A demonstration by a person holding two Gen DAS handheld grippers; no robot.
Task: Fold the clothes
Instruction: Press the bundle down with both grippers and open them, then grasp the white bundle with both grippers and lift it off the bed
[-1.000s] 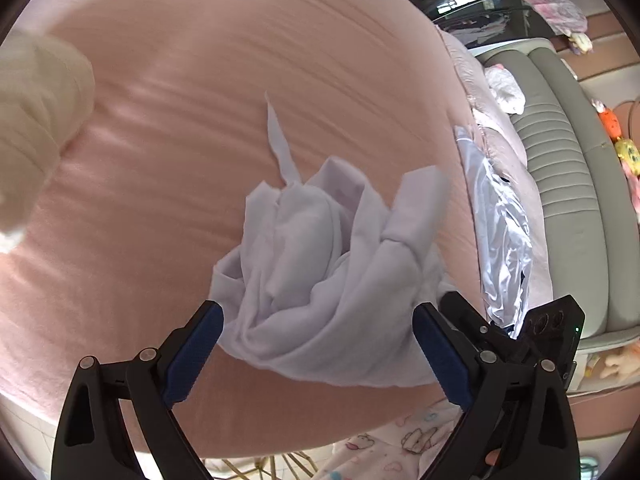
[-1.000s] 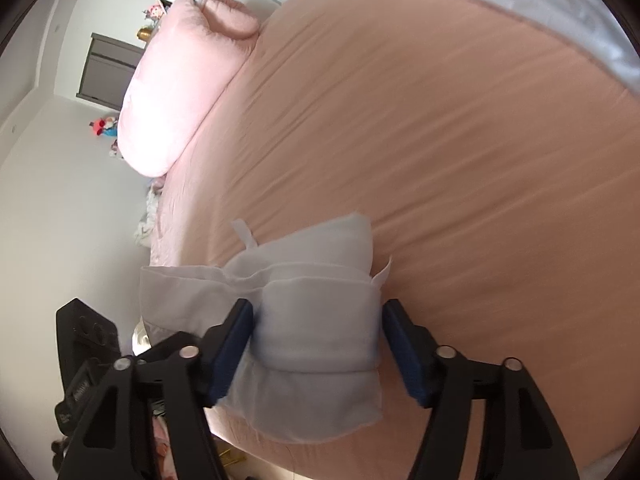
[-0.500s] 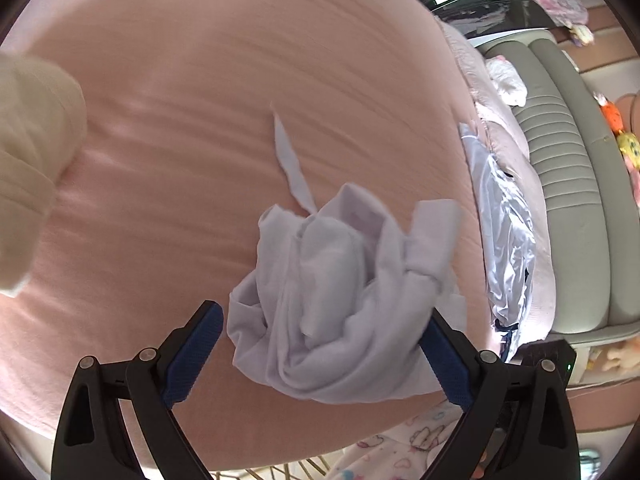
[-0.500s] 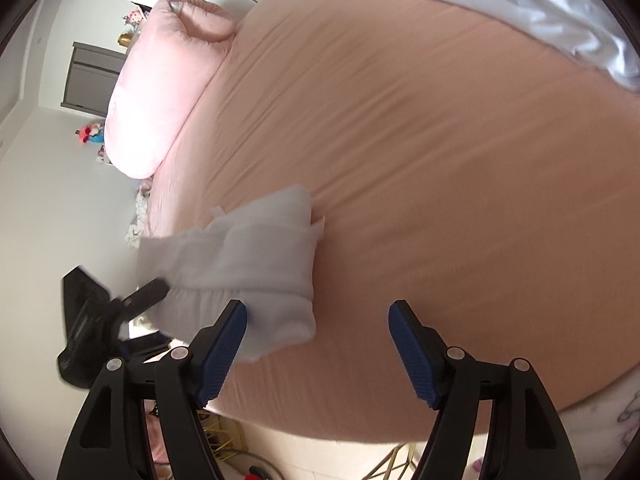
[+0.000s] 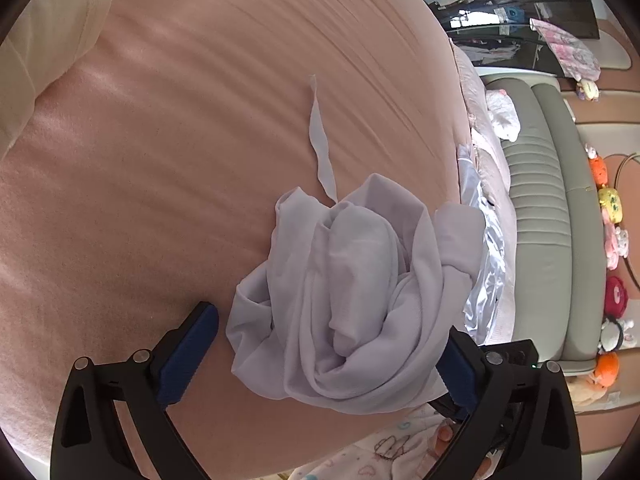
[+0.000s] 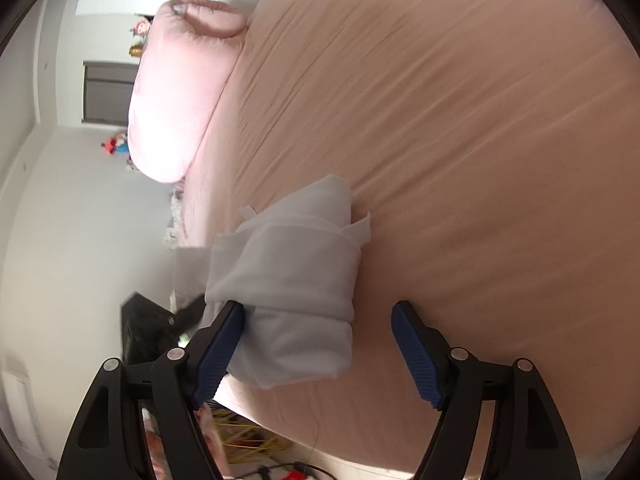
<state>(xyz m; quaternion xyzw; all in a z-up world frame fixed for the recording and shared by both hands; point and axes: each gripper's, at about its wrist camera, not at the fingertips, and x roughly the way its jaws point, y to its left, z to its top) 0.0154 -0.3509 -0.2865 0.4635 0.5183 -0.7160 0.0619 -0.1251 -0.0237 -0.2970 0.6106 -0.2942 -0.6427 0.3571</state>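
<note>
A crumpled white garment [image 5: 352, 300] is seen near the bed's [image 5: 168, 184] front edge in the left wrist view, with a thin strip trailing from it across the pink sheet. The left gripper [image 5: 332, 352] is held with its jaws spread wide around the heap, the right jaw partly hidden behind the cloth; nothing is clamped. A wide stretch of bare sheet is left open beyond the heap, bounded by a cream pillow [image 5: 44, 40] at the far left and a silvery cloth [image 5: 480, 264] hanging at the right edge.

In the right wrist view, a folded white bundle [image 6: 296, 288] is seen at the bed's near edge, just inside the left jaw of the right gripper [image 6: 320, 344], whose jaws are spread wide. A pink pillow [image 6: 180, 88] lies at the far end.

No containers are shown. Compared with half a second ago, the crumpled garment sits closer between the left jaws, and the bundle has shifted further inward between the right jaws.
</note>
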